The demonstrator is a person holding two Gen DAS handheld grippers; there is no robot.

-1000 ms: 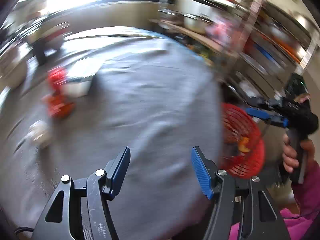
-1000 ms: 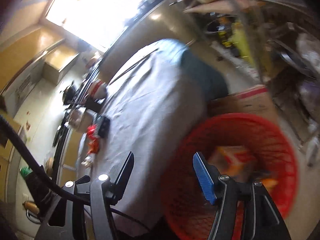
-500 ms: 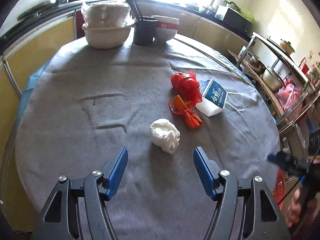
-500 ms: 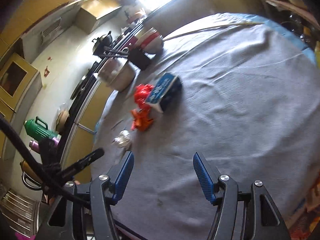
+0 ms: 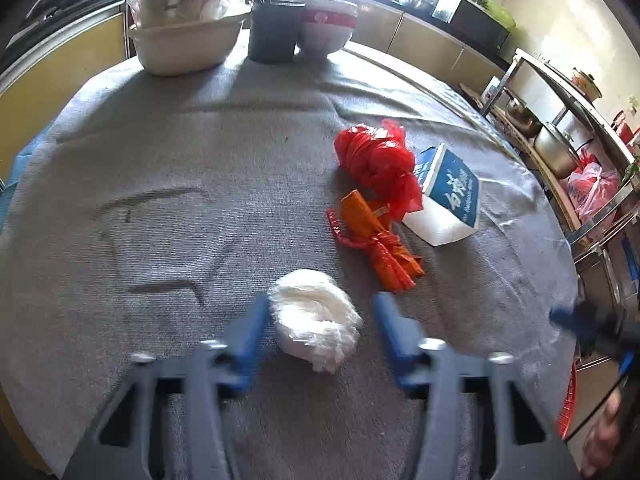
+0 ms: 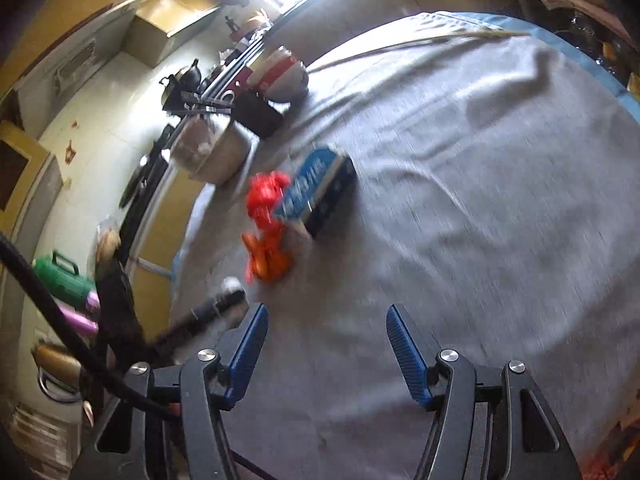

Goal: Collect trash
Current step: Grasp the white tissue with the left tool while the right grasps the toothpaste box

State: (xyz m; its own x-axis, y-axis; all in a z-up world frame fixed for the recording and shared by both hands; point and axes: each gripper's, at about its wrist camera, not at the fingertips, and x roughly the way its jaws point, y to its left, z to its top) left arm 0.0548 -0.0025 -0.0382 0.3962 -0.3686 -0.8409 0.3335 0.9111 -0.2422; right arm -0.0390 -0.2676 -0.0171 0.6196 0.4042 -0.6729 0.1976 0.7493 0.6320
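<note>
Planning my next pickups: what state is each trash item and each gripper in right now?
white tissue wad: crumpled, on the grey cloth.
left gripper: open, jaws just closing around the white tissue wad, one pad not yet touching.
right gripper: open, empty.
blue-and-white carton: lying on its side.
red plastic bag: scrunched, against the blue-and-white carton.
orange wrapper: twisted, lying flat.
dark cup: upright.

Stacked bowls [image 5: 188, 36], dark cup [image 5: 273, 32], grey tablecloth [image 5: 200, 152]
</note>
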